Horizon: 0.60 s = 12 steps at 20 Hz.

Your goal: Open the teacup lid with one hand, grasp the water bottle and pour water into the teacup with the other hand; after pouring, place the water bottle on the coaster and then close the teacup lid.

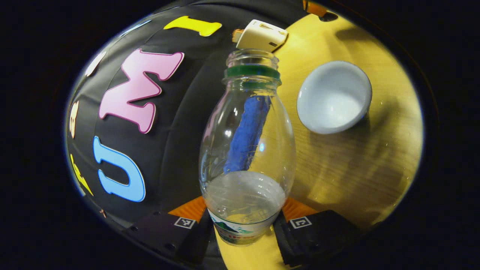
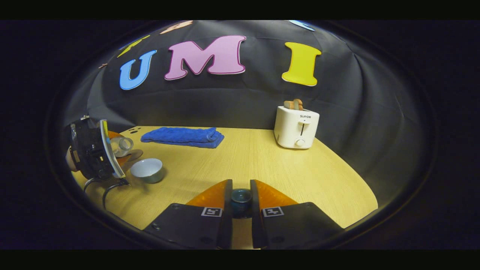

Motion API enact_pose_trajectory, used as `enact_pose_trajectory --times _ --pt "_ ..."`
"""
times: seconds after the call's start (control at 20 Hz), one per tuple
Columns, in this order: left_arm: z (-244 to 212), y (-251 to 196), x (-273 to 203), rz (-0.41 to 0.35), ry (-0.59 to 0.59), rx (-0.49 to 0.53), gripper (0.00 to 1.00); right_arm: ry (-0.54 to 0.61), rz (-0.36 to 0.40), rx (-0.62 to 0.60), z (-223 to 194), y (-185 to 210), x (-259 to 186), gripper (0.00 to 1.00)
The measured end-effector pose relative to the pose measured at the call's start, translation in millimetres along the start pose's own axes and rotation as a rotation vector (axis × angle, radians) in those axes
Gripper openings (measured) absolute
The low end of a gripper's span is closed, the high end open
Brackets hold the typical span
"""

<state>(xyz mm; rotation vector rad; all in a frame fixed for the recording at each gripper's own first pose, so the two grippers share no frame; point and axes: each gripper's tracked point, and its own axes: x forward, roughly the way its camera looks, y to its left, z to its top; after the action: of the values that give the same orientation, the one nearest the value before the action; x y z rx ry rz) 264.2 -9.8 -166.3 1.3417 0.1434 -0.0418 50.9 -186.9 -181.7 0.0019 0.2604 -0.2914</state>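
In the left gripper view, the left gripper has its fingers closed on the lower body of a clear water bottle, one finger pressing each side. The bottle has no cap, carries a green ring below its open mouth, and holds a little water pooled near the fingers. The view is rolled, so the desk fills the right side; the bottle's mouth points toward a white toaster. The open white teacup stands on the desk just beside the bottle's neck, apart from it, and a blue towel shows through the bottle. In the right gripper view, the right gripper holds a small dark teacup lid between nearly closed fingers, above the desk's near edge. Far left, the other gripper tilts the bottle above the teacup. The folded towel lies by the back wall, the toaster to its right.
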Motion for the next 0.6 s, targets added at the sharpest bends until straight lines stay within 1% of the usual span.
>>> enact_pose_trajectory --times 0.2,0.25,0.3,0.4,0.5,0.55,0.6 --pt "2.0 10.2 5.2 0.023 -0.017 0.112 0.76 -0.002 0.016 0.006 0.8 8.2 1.6 0.29" --pt "3.8 12.5 6.4 0.031 -0.025 0.145 0.76 -0.003 0.021 0.005 0.5 10.3 2.1 0.24" --pt "6.4 15.2 8.2 0.039 -0.032 0.181 0.76 -0.003 0.028 0.005 0.4 13.1 2.1 0.29" --pt "10.7 19.1 12.5 0.051 -0.035 0.249 0.76 -0.006 0.045 0.006 0.2 17.8 2.6 0.29" --pt "11.9 21.2 13.6 0.054 -0.043 0.270 0.76 -0.007 0.052 -0.003 -0.9 19.8 4.4 0.29" --pt "11.1 20.0 14.1 0.054 -0.046 0.280 0.76 -0.004 0.053 -0.002 -2.1 19.7 5.9 0.24" --pt "12.6 20.0 14.9 0.055 -0.047 0.299 0.76 -0.001 0.055 0.004 -2.6 19.9 6.4 0.24"
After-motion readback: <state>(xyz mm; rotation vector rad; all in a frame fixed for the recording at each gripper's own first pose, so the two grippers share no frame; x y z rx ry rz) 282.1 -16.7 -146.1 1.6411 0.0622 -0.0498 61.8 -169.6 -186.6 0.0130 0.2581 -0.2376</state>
